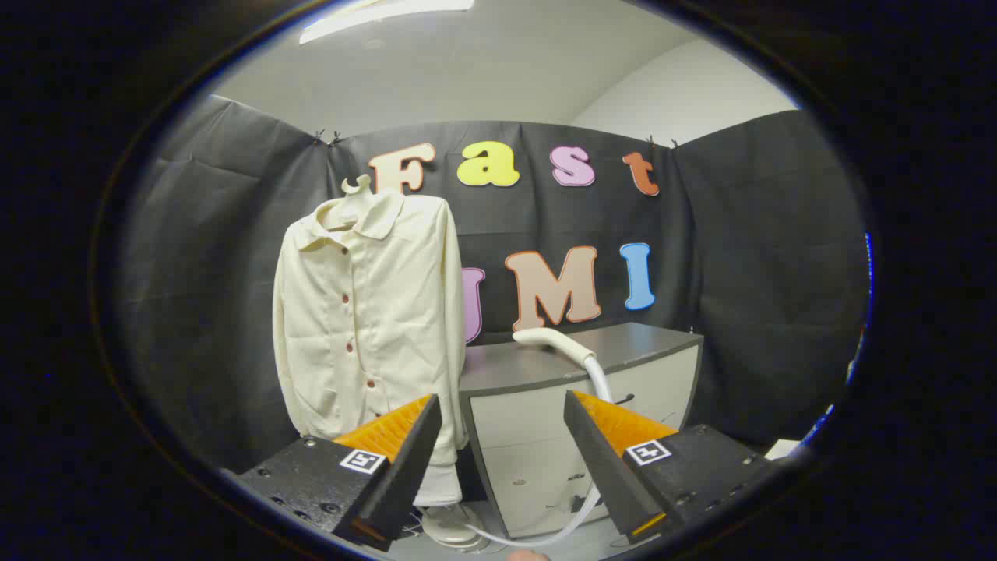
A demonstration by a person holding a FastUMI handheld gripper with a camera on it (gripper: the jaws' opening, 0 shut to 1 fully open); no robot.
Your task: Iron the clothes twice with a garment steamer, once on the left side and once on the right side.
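Black cloth walls close the booth behind everything. Nearest to me, the tongs stand apart and hold nothing. Just beyond them the steamer head lies on the grey desk, its hose hanging down the front. Left of the desk hangs the cream shirt. Best, I think, to clamp the handle squarely before lifting.

Steamer head lies on the cabinet top.
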